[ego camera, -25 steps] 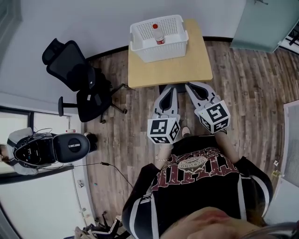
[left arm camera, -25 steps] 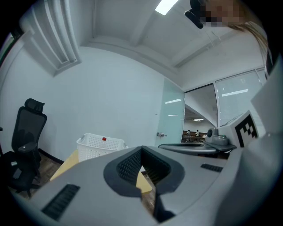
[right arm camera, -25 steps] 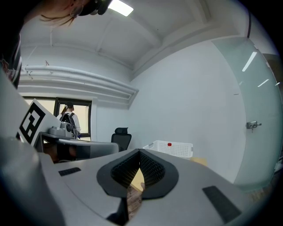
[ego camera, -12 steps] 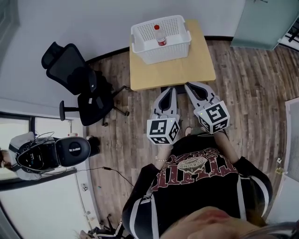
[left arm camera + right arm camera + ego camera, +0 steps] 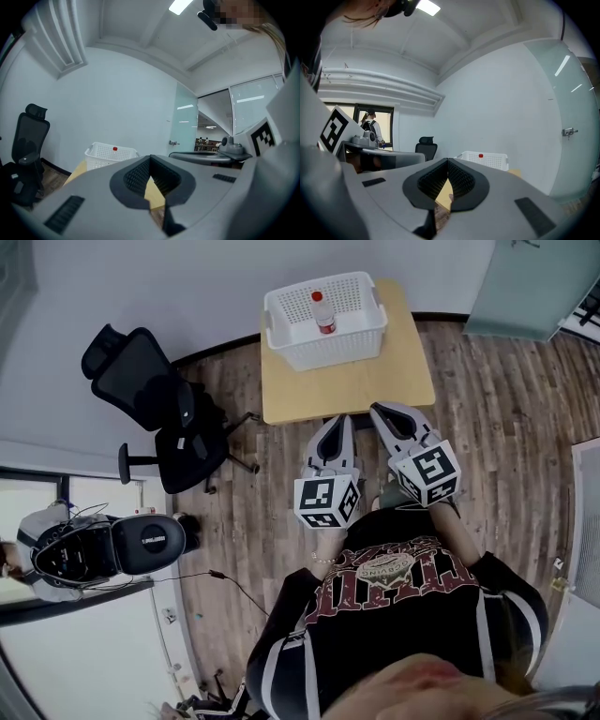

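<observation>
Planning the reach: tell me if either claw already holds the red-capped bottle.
No, the bottle stands in the white basket on the table, well apart from the left claw and the right claw.

We record the table (image 5: 347, 385) at 12 o'clock from the person. The basket (image 5: 328, 348) sits on its far end, with a bottle (image 5: 322, 313) standing inside. The left gripper (image 5: 337, 420) and the right gripper (image 5: 382, 411) lie side by side at the table's near edge. The office chair (image 5: 150, 399) stands at 10 o'clock, left of the table.
</observation>
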A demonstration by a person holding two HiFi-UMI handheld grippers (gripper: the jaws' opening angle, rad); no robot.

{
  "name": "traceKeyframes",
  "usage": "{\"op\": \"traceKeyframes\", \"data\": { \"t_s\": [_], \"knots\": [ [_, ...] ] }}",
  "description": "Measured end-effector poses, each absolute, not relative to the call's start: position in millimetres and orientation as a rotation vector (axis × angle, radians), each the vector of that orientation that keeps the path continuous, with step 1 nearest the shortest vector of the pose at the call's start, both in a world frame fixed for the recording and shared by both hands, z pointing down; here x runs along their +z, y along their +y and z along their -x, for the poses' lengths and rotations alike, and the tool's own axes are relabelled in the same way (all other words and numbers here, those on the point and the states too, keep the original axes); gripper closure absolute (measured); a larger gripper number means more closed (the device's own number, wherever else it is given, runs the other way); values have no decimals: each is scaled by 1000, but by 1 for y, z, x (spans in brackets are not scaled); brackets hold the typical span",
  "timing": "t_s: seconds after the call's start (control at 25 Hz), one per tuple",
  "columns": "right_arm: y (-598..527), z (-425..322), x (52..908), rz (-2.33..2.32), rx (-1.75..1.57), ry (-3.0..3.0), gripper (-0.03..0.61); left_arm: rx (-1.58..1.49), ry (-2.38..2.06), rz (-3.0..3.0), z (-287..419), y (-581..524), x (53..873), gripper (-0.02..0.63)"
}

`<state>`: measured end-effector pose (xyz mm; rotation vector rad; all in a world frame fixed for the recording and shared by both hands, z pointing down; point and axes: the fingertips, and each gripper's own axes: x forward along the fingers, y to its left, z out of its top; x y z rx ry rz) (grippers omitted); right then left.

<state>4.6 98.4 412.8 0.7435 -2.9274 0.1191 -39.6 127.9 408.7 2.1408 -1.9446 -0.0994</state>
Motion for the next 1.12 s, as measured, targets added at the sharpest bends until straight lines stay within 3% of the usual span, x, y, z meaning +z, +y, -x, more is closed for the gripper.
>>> {"op": "traceKeyframes", "data": {
  "t_s": [1.12],
  "knots": [
    [-7,17,392,-510,73,-2977,561,-94,-2086,-2018,49,24,392,568]
  ]
}}
